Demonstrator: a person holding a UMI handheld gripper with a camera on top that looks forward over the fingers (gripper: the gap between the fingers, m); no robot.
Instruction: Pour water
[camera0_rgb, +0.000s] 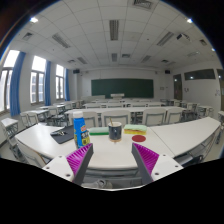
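Note:
A blue bottle (79, 129) with a light cap and orange label stands on the white table (105, 152), ahead of my left finger. A dark cup (115, 130) stands beside it, ahead of the gap between my fingers. My gripper (112, 160) is open and empty, its purple pads (146, 158) spread wide, well short of both things.
A red round coaster or lid (138, 138) lies right of the cup, with a yellow-green thing (134, 129) behind it. A dark flat object (62, 136) lies left of the bottle. Rows of classroom desks, chairs and a green chalkboard (122, 88) stand beyond.

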